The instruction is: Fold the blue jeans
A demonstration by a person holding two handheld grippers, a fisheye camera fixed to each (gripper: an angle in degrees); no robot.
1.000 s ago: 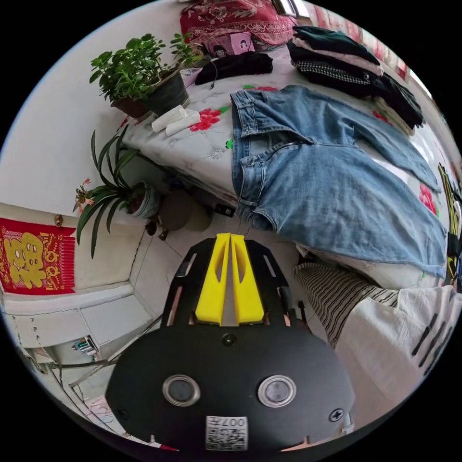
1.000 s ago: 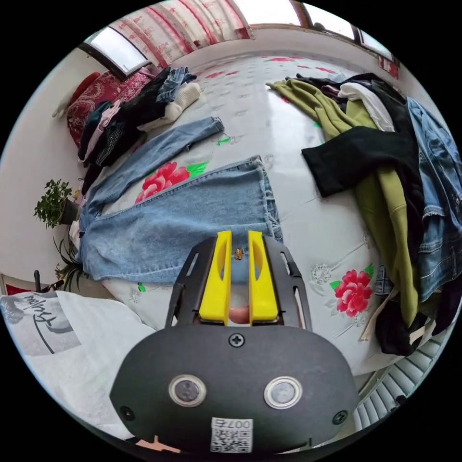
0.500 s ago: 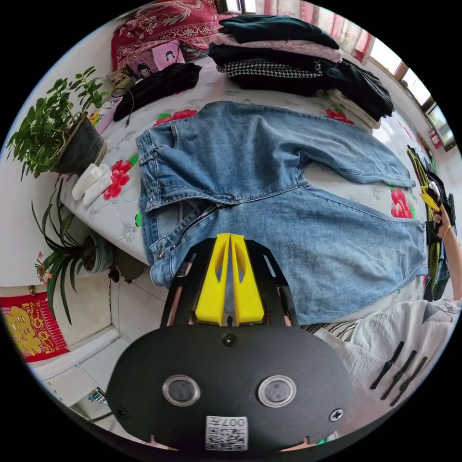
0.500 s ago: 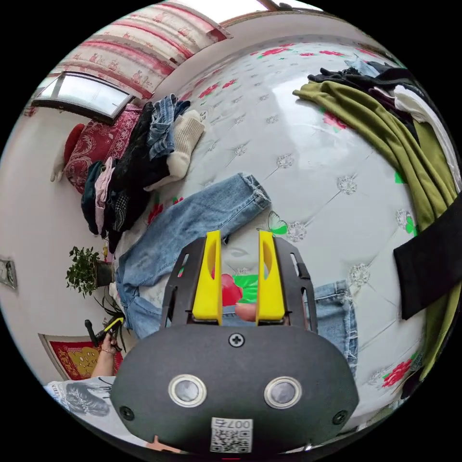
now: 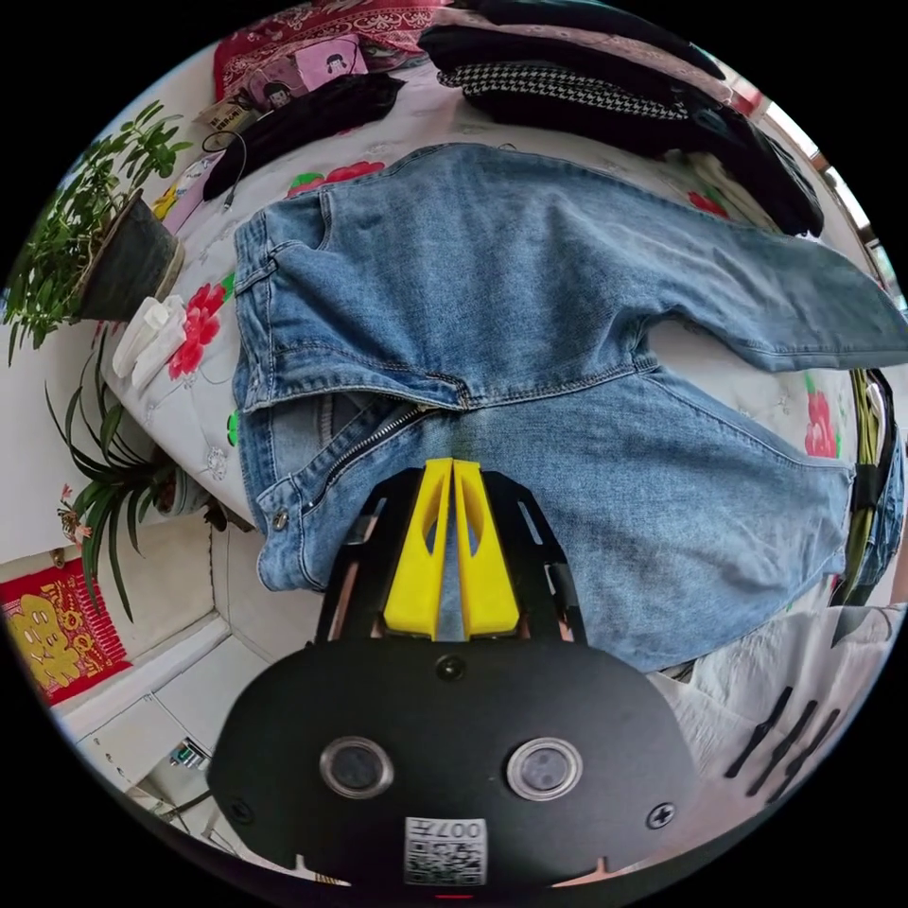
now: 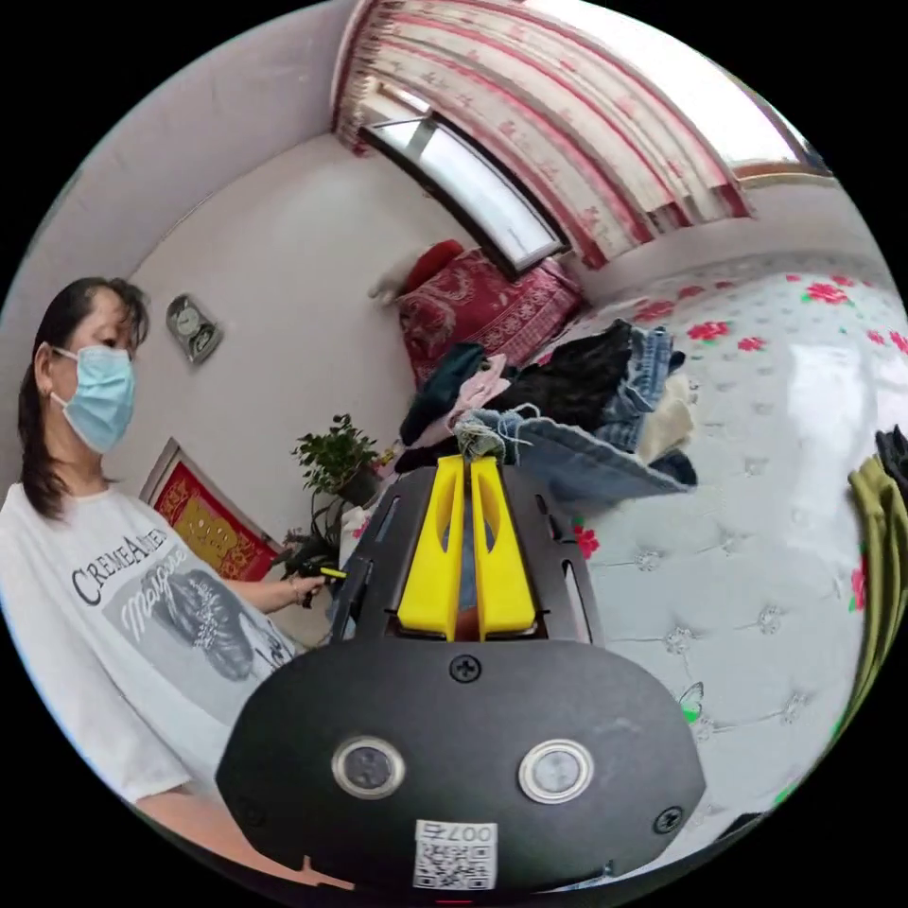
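The blue jeans (image 5: 530, 284) lie front-up on the flowered bed (image 5: 203, 397), waistband to the left, fly unzipped, both legs running right. My left gripper (image 5: 452, 465) hovers just below the fly's lower end, jaws together with nothing caught between them. In the right gripper view my right gripper (image 6: 470, 461) is shut on the frayed hem (image 6: 482, 437) of one jeans leg (image 6: 586, 468), raised above the bed (image 6: 757, 586). The left gripper (image 6: 322, 572) shows small in the person's hand there.
Stacks of folded dark clothes (image 5: 605, 95) sit beyond the jeans, near a red pillow (image 6: 482, 303). Potted plants (image 5: 123, 265) stand at the bed's corner. An olive garment (image 6: 884, 530) lies at the right. The person's white shirt (image 6: 123, 605) is close by.
My right gripper went from open above the bed to shut on a leg hem and lifted it. My left gripper moved from the bed's edge to above the jeans' fly, staying shut.
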